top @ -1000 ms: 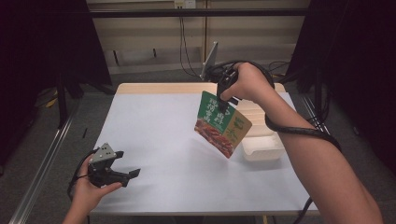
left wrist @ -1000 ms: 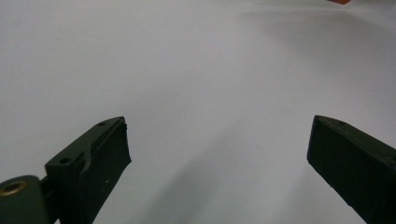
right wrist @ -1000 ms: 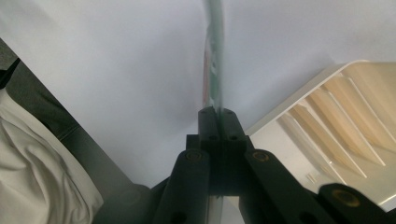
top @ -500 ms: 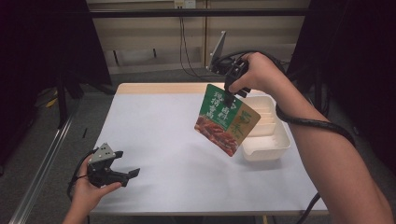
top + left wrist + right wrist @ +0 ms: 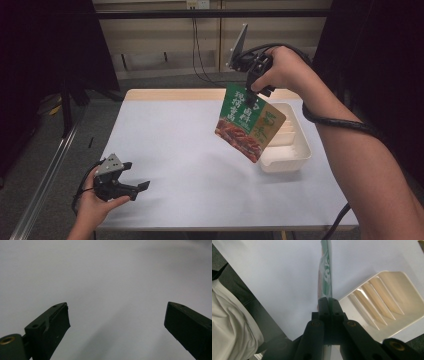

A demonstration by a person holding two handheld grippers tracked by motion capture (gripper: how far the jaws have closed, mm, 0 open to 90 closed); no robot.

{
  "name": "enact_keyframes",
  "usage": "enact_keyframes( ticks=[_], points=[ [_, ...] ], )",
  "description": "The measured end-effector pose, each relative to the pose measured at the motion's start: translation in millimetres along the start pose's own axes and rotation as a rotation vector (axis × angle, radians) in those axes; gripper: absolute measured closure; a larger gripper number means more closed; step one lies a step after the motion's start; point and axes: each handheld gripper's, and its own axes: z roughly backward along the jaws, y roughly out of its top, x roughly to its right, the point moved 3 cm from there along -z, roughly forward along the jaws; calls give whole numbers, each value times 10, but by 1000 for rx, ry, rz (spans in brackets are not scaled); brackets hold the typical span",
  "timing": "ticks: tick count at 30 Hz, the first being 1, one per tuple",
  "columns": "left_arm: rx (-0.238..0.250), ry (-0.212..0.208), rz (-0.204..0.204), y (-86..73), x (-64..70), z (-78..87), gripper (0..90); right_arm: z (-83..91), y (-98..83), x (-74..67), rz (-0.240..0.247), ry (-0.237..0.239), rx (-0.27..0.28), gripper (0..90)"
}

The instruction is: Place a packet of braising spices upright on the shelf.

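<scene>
A green food pouch (image 5: 248, 122) with a picture of a meat dish hangs in the air above the table, tilted, its lower corner over the white ribbed tray (image 5: 295, 150). My right gripper (image 5: 250, 100) is shut on the pouch's top edge. In the right gripper view the pouch (image 5: 326, 275) shows edge-on, pinched between the closed jaws, with the tray (image 5: 384, 302) to the right below it. My left gripper (image 5: 142, 187) rests low at the table's near left, held in a hand. Its jaws stand wide apart over the bare white tabletop (image 5: 105, 277) with nothing between them.
The white table (image 5: 175, 130) has a wooden strip along its far edge. Dark curtains flank both sides, and a grey floor with a metal rail lies to the left. A cable trails from the right forearm. White cloth (image 5: 232, 322) shows at the left of the right gripper view.
The right gripper has lifted the pouch up and toward the right, uncovering the white tray beneath it. The left gripper has stayed put.
</scene>
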Motion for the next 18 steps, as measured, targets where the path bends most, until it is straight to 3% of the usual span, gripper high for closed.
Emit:
enact_keyframes(
  ticks=[8,16,18],
  points=[
    [1,-8,-7,-2,-4,-6,59,108,-37,96,18,-11,30,900],
    [-2,-14,0,-6,6,-16,59,135,-96,176,15,-13,22,900],
    [-9,-13,-15,-5,0,-17,59,118,-113,187,14,-12,13,900]
  ],
)
